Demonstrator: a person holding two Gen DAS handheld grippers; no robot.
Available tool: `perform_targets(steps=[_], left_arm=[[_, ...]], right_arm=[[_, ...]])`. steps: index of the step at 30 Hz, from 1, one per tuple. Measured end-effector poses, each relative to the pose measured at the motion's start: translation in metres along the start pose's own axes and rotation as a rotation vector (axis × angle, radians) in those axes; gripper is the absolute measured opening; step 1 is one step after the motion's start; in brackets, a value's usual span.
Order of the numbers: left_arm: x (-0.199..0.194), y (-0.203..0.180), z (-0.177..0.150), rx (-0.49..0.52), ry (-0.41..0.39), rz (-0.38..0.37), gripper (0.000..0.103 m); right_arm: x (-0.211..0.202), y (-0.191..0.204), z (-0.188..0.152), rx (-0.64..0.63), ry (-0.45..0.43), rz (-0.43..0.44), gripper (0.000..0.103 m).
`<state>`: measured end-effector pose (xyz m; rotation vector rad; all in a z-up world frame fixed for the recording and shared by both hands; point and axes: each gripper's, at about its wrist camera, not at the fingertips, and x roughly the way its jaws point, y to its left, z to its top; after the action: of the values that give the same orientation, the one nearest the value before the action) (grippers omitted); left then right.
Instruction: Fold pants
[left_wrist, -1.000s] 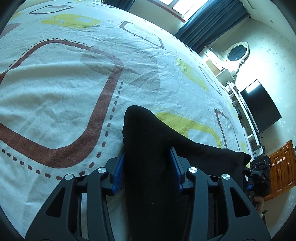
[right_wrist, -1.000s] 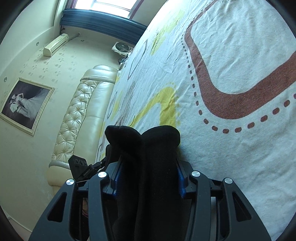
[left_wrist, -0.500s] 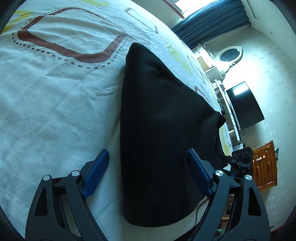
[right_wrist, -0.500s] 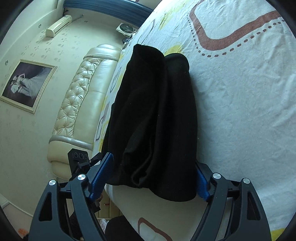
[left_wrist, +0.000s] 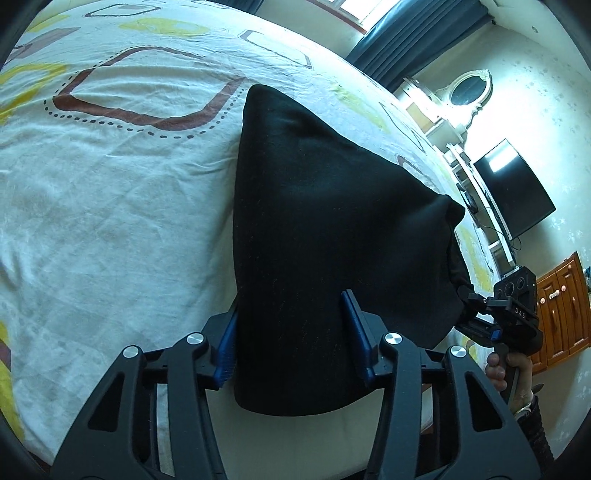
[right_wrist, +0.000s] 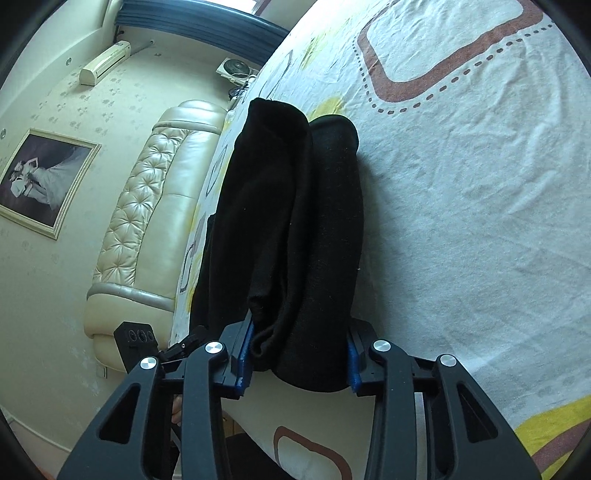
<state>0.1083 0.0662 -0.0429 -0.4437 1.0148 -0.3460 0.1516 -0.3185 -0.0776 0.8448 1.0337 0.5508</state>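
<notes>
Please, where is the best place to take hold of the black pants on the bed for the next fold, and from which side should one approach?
Probably the near edge of the black pants, one corner for each hand-held gripper, coming low from the foot of the bed. This edge is thick, layered and rounded, and lies towards the person. The left hand-held gripper and right hand-held gripper have just been closing on those corners.

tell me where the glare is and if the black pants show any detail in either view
Left wrist view: window glare washes out the wall around the oval mirror; the pants are near-featureless black. Right wrist view: evenly lit, folds in the pants faintly readable; fisheye bends both.
</notes>
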Motion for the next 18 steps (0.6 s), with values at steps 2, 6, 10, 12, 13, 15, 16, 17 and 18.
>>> perform_targets(steps=[2, 6, 10, 12, 13, 15, 16, 17, 18], left_arm=[[-0.002, 0.002, -0.001, -0.010, 0.008, -0.007, 0.049], [-0.003, 0.002, -0.006, 0.006, 0.009, -0.002, 0.049], [-0.001, 0.003, -0.005, 0.009, 0.008, -0.002, 0.049], [0.000, 0.004, -0.005, 0.007, 0.009, -0.003, 0.049], [0.000, 0.004, -0.005, 0.008, 0.008, -0.002, 0.049], [0.000, 0.004, -0.005, 0.005, 0.009, -0.005, 0.049], [0.000, 0.004, -0.006, 0.004, 0.009, -0.006, 0.050], [0.000, 0.005, -0.007, 0.003, 0.008, -0.008, 0.050], [0.000, 0.005, -0.008, 0.002, 0.007, -0.009, 0.050]], right_arm=[[-0.001, -0.001, -0.002, 0.001, 0.005, 0.000, 0.039], [-0.004, -0.006, -0.003, 0.008, 0.012, 0.004, 0.039], [0.000, -0.011, 0.000, 0.028, 0.013, 0.013, 0.039], [0.000, -0.015, 0.000, 0.034, 0.015, 0.021, 0.039], [-0.001, -0.018, 0.000, 0.034, 0.016, 0.024, 0.039], [-0.002, -0.023, 0.000, 0.041, 0.017, 0.033, 0.039], [-0.002, -0.025, 0.000, 0.045, 0.017, 0.039, 0.039], [-0.003, -0.029, 0.000, 0.046, 0.018, 0.045, 0.039], [-0.003, -0.031, -0.001, 0.047, 0.019, 0.050, 0.040]])
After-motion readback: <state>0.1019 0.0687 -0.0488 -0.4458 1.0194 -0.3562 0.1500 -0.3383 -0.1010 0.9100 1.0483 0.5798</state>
